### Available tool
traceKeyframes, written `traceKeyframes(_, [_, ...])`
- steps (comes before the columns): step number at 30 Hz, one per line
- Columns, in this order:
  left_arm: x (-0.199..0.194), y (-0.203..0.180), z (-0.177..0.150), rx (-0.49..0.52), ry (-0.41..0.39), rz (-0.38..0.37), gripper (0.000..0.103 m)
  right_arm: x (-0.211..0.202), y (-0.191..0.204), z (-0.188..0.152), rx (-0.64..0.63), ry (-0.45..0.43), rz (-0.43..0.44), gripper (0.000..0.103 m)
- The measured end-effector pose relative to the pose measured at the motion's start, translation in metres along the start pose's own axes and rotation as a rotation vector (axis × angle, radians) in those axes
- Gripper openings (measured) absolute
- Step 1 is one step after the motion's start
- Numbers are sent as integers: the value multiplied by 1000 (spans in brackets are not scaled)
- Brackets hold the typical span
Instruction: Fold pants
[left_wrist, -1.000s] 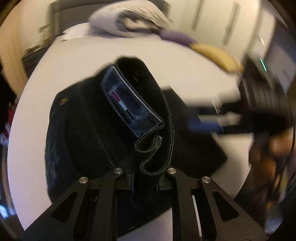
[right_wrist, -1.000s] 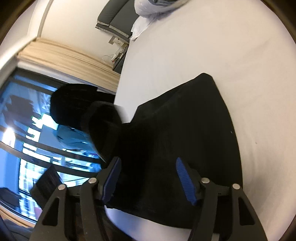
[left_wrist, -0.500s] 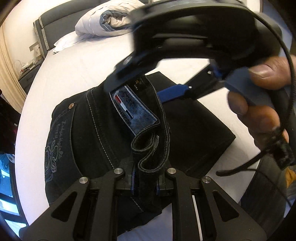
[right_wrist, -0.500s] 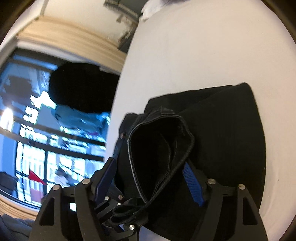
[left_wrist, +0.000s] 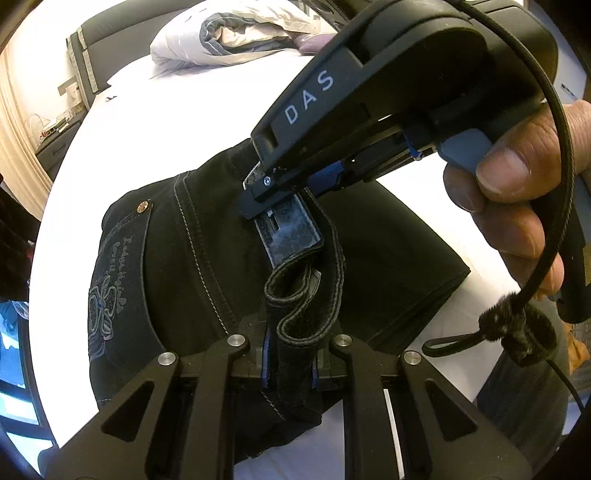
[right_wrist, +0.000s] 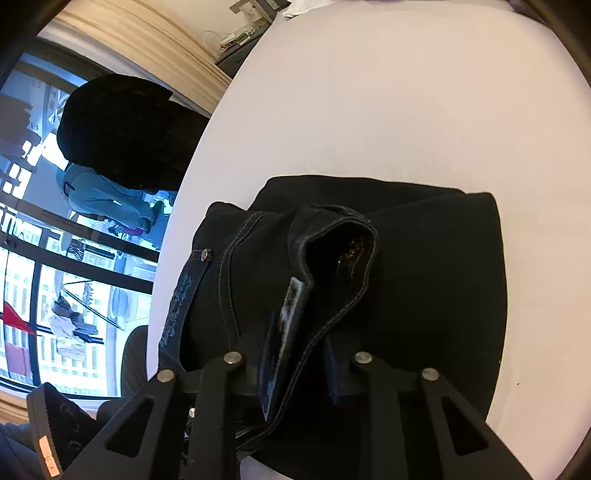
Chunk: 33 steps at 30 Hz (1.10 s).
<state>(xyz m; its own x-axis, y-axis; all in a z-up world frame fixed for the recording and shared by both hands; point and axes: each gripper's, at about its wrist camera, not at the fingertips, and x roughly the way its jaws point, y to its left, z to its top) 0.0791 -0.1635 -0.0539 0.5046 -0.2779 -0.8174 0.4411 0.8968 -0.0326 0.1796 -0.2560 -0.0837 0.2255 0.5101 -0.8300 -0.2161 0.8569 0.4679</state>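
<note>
Two grippers pinch pants (left_wrist: 207, 258) waistband | label readable: left wrist view only

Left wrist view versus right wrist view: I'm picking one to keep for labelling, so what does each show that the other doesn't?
Only the left wrist view shows the right tongs from outside, the hand squeezing their trigger, and the pillows by the headboard.

Only the right wrist view shows the window and the beige curtain.

Both show the black pants on the white bed, with the waistband pinched by each camera's own tongs, and the embroidered back pocket.
</note>
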Motion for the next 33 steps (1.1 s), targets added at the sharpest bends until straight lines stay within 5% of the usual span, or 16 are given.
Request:
traceKeyframes(11, [-13, -20, 21, 38, -27, -12, 13, -32, -1, 9, -65, -80, 41, 16])
traceKeyframes(28, [36, -80, 42, 154, 57, -12, 14, -32, -94, 1, 50, -69, 107, 15])
traceKeyframes(33, [50, -86, 34, 151, 64, -17, 32, -12, -114, -1, 109, -74, 142, 19])
